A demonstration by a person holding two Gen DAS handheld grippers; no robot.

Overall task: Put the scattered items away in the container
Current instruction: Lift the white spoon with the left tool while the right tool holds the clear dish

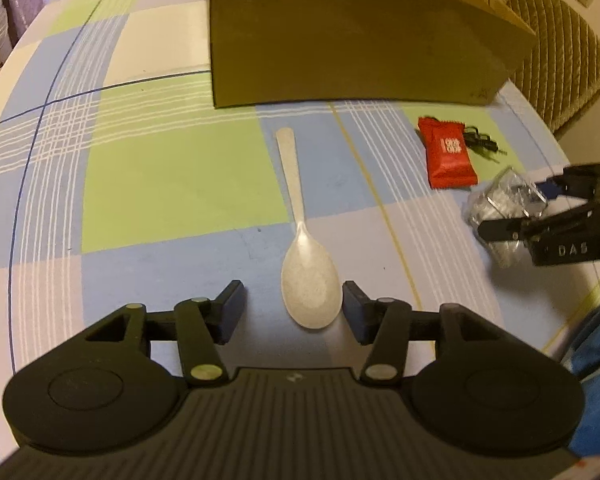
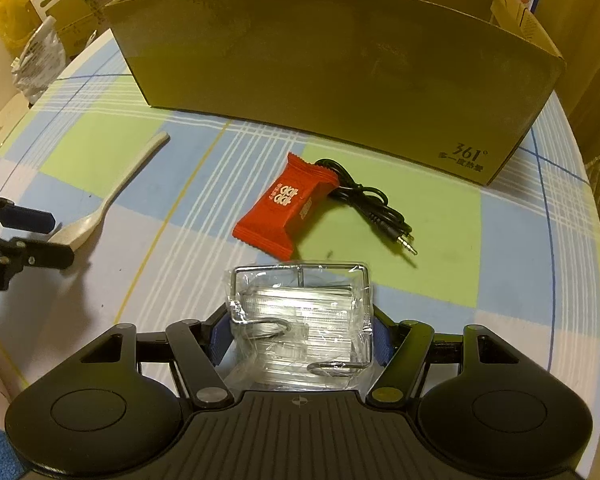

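A pale speckled spoon point(image 1: 308, 280) lies on the checked tablecloth, handle pointing toward the brown cardboard box point(image 1: 340, 40). My left gripper point(image 1: 294, 308) stands open around the spoon's bowl; the right pad is close to the bowl's rim and the left pad is well apart. My right gripper point(image 2: 300, 336) is shut on a clear plastic-wrapped wire-framed package point(image 2: 300, 304), with blue pads pressing both sides. A red snack packet point(image 2: 286, 208) and a coiled black audio cable point(image 2: 364, 200) lie between the package and the box point(image 2: 340, 60).
The round table's edge curves near on the left and right. A quilted chair back point(image 1: 560, 52) stands beyond the right edge. Bags and cartons point(image 2: 40, 40) crowd the far left past the table. The left gripper point(image 2: 60, 240) shows at the right wrist view's left edge.
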